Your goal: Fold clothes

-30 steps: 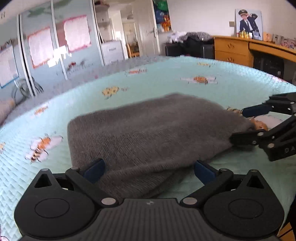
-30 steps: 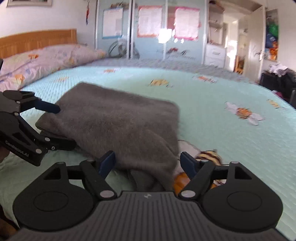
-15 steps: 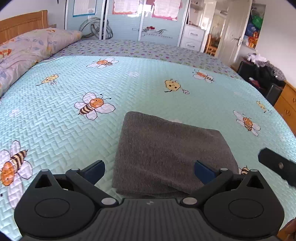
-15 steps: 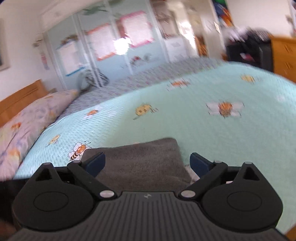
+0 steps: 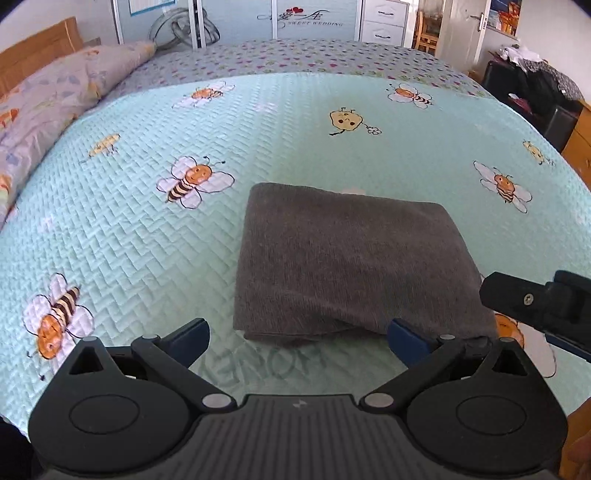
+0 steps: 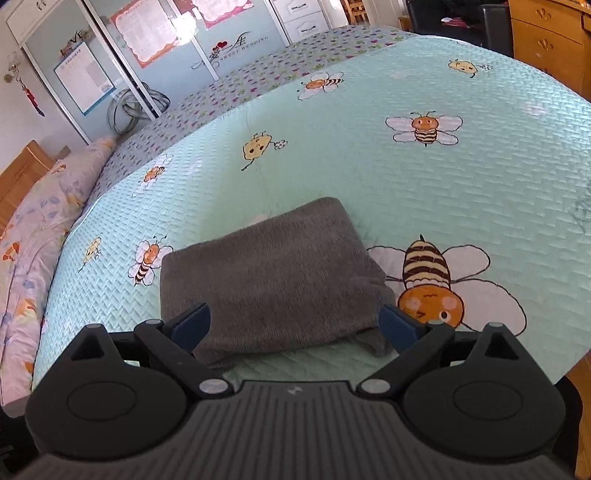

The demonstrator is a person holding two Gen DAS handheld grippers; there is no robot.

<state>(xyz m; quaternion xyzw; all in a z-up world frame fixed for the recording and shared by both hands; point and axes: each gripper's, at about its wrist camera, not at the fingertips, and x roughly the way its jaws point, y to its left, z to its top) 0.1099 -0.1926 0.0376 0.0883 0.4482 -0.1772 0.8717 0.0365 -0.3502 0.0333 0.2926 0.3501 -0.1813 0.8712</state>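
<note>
A grey knitted garment lies folded into a flat rectangle on the mint bee-print bedspread; the right wrist view shows the same garment from its other side. My left gripper hangs open above the bedspread, just short of the garment's near edge, nothing between its blue pads. My right gripper is also open, raised over the garment's near edge and holding nothing. One dark finger of the right gripper shows at the right of the left wrist view.
A pillow with a floral cover and a wooden headboard lie to the left. Sliding wardrobe doors stand beyond the bed. A wooden dresser and dark bags sit to the right.
Both grippers have risen away from the garment and rolled level; a second ago they sat low beside its edges. The right gripper's jaws have widened. The garment stays folded in place.
</note>
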